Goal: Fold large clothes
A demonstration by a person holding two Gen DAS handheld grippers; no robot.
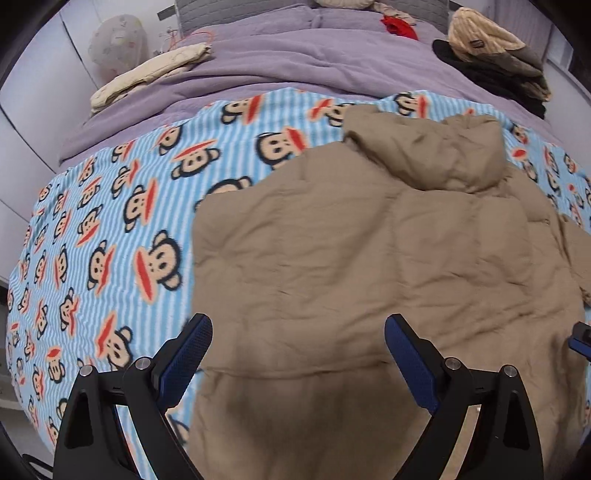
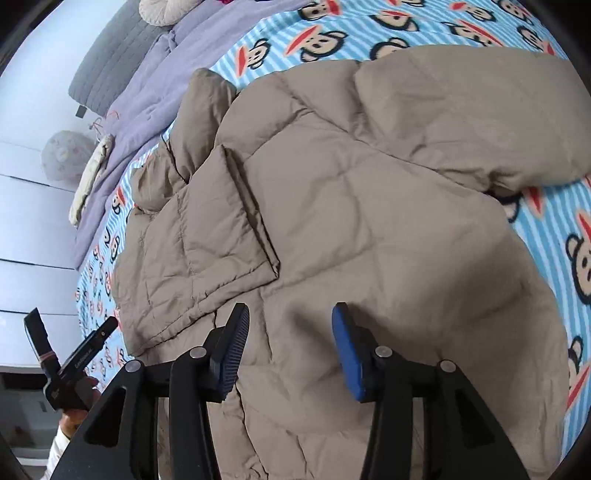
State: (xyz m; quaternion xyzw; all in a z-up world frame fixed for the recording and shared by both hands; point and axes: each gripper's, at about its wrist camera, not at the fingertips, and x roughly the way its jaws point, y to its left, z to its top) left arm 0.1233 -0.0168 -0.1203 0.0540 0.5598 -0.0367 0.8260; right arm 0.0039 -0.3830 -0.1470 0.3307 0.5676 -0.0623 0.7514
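Nearest to the cameras, two hand-held grippers hover above a bed. From the left wrist view, the left gripper (image 1: 297, 354) has its two blue-padded fingers (image 1: 192, 354) spread wide apart, holding nothing, over the near hem of a tan quilted jacket (image 1: 369, 258). From the right wrist view, the right gripper (image 2: 290, 343) also has its fingers (image 2: 347, 354) parted and empty, hanging just above the jacket's lower part; whether they touch the fabric cannot be told. At the lower left of that same view the left gripper (image 2: 70, 354) shows again, gripped by a person's hand (image 2: 79, 402), off the edge of the bed.

The jacket lies spread flat, back side up, on a blue-and-white striped blanket (image 1: 110, 221) printed with cartoon monkey faces. One sleeve (image 2: 221, 229) is folded in across the jacket's body. The other sleeve (image 2: 472, 118) lies puffed across the upper part. The hood (image 1: 443, 147) sits rumpled at the far end of the jacket.

Beyond the blanket a lilac bedspread (image 1: 295, 62) covers the rest of the bed. On it, at far left, rests a folded cream garment (image 1: 147, 74). At far right sits a heap of clothes (image 1: 491, 48), cream, grey and black. A small red item (image 1: 400, 26) lies near the grey headboard (image 1: 229, 14).
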